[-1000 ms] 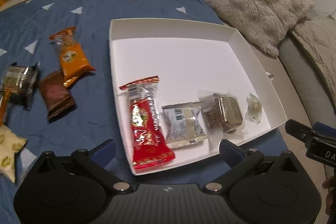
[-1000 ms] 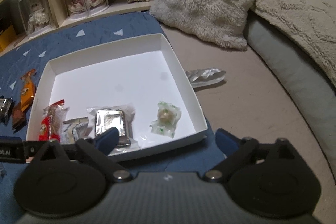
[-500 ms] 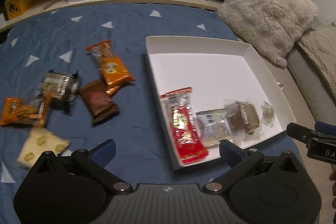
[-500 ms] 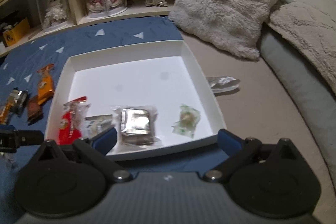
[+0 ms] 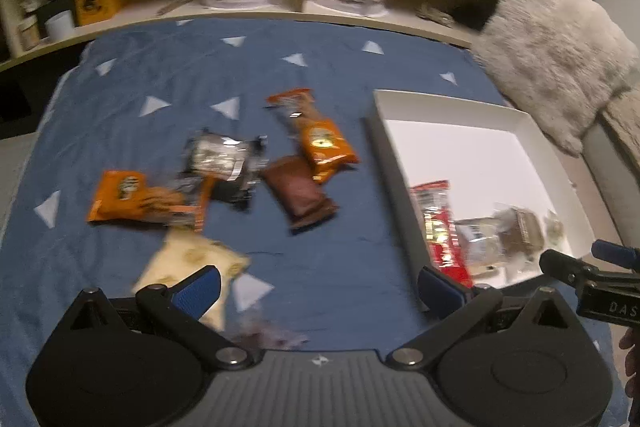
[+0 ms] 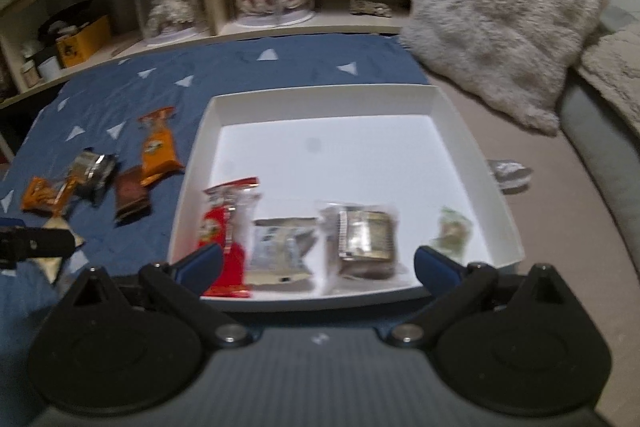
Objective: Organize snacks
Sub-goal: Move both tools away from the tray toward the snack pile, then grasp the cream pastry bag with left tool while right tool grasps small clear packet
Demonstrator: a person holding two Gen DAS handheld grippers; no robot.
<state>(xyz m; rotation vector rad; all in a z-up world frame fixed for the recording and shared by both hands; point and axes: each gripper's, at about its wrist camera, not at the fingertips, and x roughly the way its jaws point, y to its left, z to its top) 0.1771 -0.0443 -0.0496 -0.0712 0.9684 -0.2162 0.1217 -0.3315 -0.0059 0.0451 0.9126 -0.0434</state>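
A white tray (image 6: 472,143) lies on a blue cloth and holds a red packet (image 6: 226,227), a grey packet (image 6: 280,247), a brown cake in clear wrap (image 6: 362,235) and a small green-wrapped sweet (image 6: 452,231). Left of the tray (image 5: 384,155) lie loose snacks: an orange bar (image 5: 316,135), a brown bar (image 5: 300,195), a silver-black packet (image 5: 220,163), an orange packet (image 5: 136,199) and a pale yellow packet (image 5: 192,259). My left gripper (image 5: 318,285) is open and empty above the cloth near the yellow packet. My right gripper (image 6: 318,263) is open and empty over the tray's near edge.
A shelf (image 5: 280,15) with glass domes and boxes runs along the back. A fluffy cushion (image 6: 504,11) and a grey sofa (image 6: 592,163) lie to the right. A crumpled silver wrapper (image 6: 508,171) lies on the sofa beside the tray.
My left gripper has swung left, away from the tray, so the loose snacks on the cloth now fill its view. My right gripper has drawn back and turned slightly left.
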